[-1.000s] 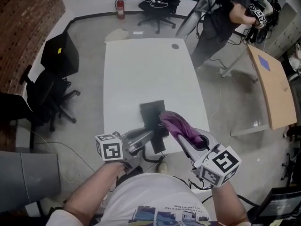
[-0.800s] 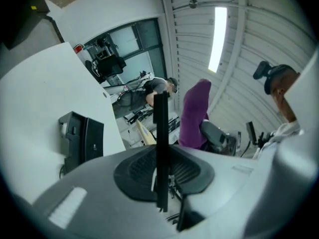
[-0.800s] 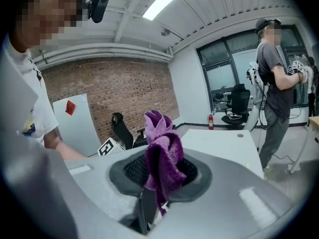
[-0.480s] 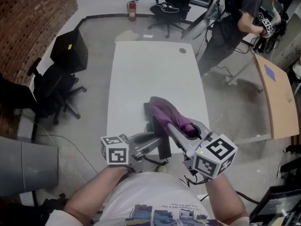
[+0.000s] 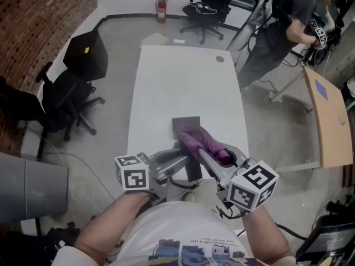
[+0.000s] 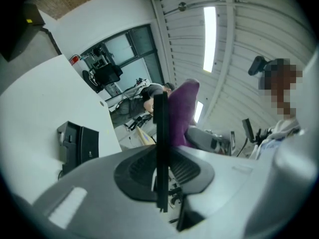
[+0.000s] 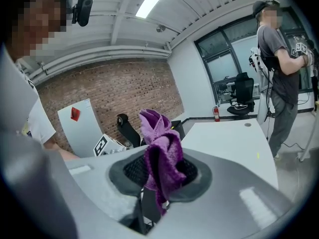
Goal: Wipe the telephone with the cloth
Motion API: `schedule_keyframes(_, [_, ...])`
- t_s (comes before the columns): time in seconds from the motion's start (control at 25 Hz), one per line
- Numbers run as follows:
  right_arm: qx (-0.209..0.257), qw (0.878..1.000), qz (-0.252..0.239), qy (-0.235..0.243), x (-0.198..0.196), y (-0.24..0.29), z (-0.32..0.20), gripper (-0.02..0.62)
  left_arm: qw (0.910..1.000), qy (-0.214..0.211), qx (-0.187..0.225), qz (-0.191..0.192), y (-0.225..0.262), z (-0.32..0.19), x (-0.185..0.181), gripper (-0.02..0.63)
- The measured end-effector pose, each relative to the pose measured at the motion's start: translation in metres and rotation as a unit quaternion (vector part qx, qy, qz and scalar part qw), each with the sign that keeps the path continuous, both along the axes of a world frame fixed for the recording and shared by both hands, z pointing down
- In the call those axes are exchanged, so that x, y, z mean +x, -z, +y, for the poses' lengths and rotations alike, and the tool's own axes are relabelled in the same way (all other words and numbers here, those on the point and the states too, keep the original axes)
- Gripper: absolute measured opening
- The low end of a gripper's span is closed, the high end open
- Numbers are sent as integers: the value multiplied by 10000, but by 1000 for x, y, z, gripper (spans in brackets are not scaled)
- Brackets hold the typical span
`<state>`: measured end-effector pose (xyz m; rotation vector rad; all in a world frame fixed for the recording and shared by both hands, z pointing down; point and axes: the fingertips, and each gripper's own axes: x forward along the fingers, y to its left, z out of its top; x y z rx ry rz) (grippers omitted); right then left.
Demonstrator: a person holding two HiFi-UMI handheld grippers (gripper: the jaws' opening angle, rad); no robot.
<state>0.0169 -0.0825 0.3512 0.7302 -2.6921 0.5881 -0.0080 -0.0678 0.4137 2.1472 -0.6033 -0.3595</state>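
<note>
The black telephone (image 5: 186, 124) lies near the front of the white table (image 5: 183, 82); it also shows as a black box (image 6: 77, 143) at the left of the left gripper view. My right gripper (image 5: 195, 147) is shut on a bunched purple cloth (image 5: 204, 142), which hangs over the phone's near end. That cloth (image 7: 159, 148) fills the right gripper (image 7: 158, 133) jaws. My left gripper (image 5: 178, 158) sits just left of the cloth at the table's front edge, jaws shut with nothing seen between them (image 6: 160, 101).
A person (image 5: 288, 15) stands at the back right beside a wooden table (image 5: 327, 115). Office chairs (image 5: 66, 101) and a black box (image 5: 86, 54) stand on the left. A grey bin (image 5: 28, 187) is near my left side.
My right gripper has carried the cloth left and onto the phone's near end. The left gripper has stayed shut at the front edge.
</note>
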Motion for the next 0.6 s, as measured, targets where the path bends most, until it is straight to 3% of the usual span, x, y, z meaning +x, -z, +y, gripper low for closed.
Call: schedule_keyframes(0.6, [-209,9996,203,48,15,-28,28,83,9989,337,207,256,31,-25,-31,81])
